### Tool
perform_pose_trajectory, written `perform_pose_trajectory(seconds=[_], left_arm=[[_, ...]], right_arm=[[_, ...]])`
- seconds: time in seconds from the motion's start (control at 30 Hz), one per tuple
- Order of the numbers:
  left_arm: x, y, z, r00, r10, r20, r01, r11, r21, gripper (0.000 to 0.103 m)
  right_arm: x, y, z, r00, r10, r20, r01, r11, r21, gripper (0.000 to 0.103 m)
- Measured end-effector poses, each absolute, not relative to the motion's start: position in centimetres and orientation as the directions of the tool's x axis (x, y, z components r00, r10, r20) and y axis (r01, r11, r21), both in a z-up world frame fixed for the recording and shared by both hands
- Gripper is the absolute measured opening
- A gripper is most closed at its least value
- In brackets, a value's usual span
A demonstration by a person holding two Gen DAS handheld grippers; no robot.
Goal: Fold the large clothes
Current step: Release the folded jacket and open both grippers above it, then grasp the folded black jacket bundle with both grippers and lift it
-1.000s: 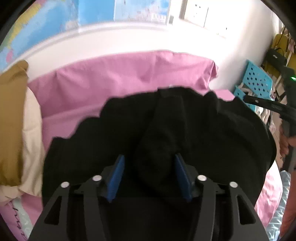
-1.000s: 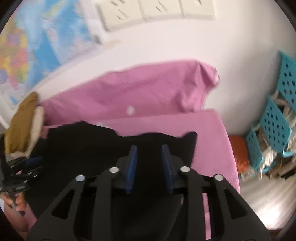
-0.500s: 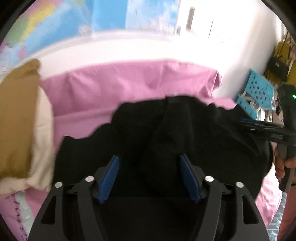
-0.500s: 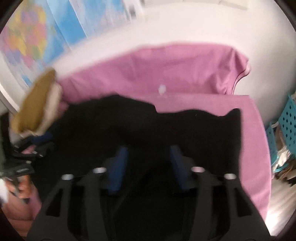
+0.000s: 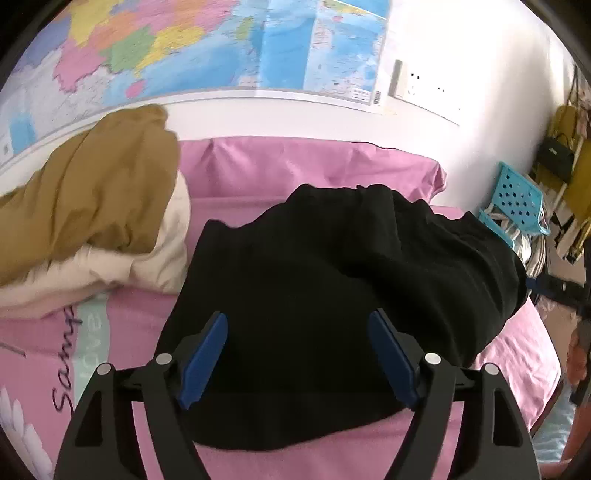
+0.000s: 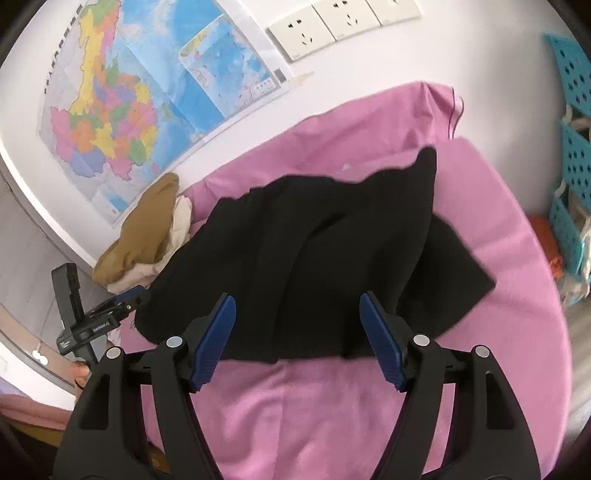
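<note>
A large black garment (image 5: 332,280) lies folded over in loose layers on the pink bed sheet (image 5: 140,317). My left gripper (image 5: 297,314) hovers over its near edge. The jaws are opening, and the blue pads (image 5: 205,350) stand wide apart without pressing the cloth. In the right wrist view the same garment (image 6: 332,240) spreads across the sheet (image 6: 295,406). My right gripper (image 6: 295,297) sits just short of its near hem, jaws opening, with nothing pinched between them. The left gripper (image 6: 122,299) also shows at the garment's left corner in that view.
A mustard and cream heap of bedding (image 5: 92,206) lies at the left by the wall. A pink pillow (image 5: 295,166) runs along the back. A map (image 6: 129,92) and wall sockets (image 6: 332,26) hang above. Teal perforated crates (image 6: 576,166) stand to the right of the bed.
Both grippers held folds of the black garment a second ago. They have since let go, widened and drawn back, and the garment now lies on the sheet.
</note>
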State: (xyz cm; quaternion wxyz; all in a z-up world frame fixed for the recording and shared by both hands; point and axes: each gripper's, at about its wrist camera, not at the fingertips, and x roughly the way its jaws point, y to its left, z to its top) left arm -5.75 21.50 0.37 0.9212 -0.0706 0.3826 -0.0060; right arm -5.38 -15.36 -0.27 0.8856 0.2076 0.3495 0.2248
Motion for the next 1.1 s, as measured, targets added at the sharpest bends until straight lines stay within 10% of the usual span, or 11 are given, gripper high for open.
perform_pose_trajectory(seconds=[0.33, 1.1], left_arm=[[-8.6, 21.5, -0.8, 0.689, -0.077, -0.720, -0.046, 0.988, -0.149, 0.083], [-10.3, 21.7, -5.9, 0.514, -0.518, -0.684, 0.034, 0.809, -0.586, 0.083]], right_arm=[[-7.5, -13.9, -2.9, 0.599, 0.614, -0.514, -0.242, 0.751, 0.614, 0.075], [-5.0, -16.0, -6.0, 0.647, 0.597, -0.474, -0.062, 0.661, 0.748, 0.088]])
